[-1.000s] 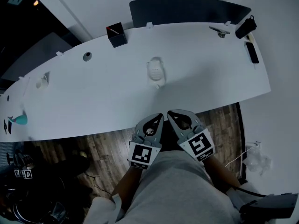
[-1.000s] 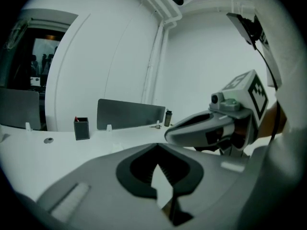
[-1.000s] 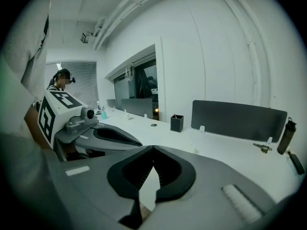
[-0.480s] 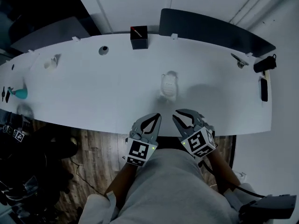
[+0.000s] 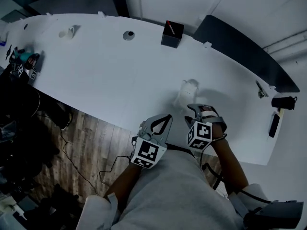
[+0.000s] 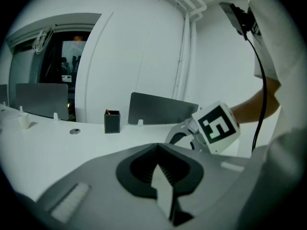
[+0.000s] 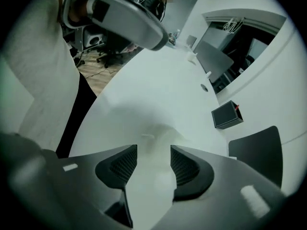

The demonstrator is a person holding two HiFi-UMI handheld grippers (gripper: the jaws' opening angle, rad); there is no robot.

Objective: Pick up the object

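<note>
Right gripper view | right gripper (image 7: 153, 153) just opened | object (image 7: 160, 132) between fingers (image 7: 122, 166)

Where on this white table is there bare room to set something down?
Bare: the white table from the round grey grommet and black square box to its near edge. Crowded: the small white object by the right claw; black gadgets at the right end.

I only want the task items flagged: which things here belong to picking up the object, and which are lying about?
Job: white object; right gripper, its fingers just opening, the object between them, not gripped.
Lying about: black box; dark divider panel; round grommet.
</note>
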